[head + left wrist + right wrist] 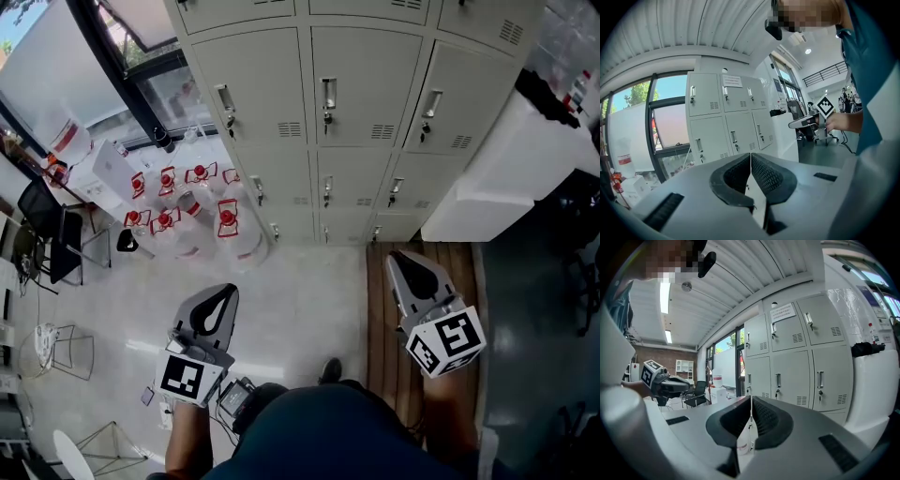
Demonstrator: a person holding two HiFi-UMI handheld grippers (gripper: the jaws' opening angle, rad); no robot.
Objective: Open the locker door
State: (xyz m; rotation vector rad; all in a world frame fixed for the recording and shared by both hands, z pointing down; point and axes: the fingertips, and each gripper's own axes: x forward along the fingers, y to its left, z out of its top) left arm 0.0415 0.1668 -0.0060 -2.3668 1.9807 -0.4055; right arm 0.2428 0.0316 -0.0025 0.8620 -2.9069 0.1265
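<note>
The bank of lockers [361, 112] stands ahead of both grippers, across a stretch of floor [300, 300]. Every door in view is shut and none is touched, so the opening is judged not yet begun.

Each handle [328, 94] is set upright. Its long axis runs vertically, so a level approach with the jaws on either side of it is called for.

The right gripper [411, 270] is held in line with the right-hand column and is judged slightly nearer. The left gripper [221, 302] is held in line with the left-hand column, with water bottles [187, 202] standing on the floor by the left end of the locker base. On both grippers the jaws are pressed together, with nothing between them.

The floor gap is shown only in the head view. Only in the gripper views are the doors seen face-on, with a key lock [820, 392] under each handle and a paper label [783, 312] on an upper door.
</note>
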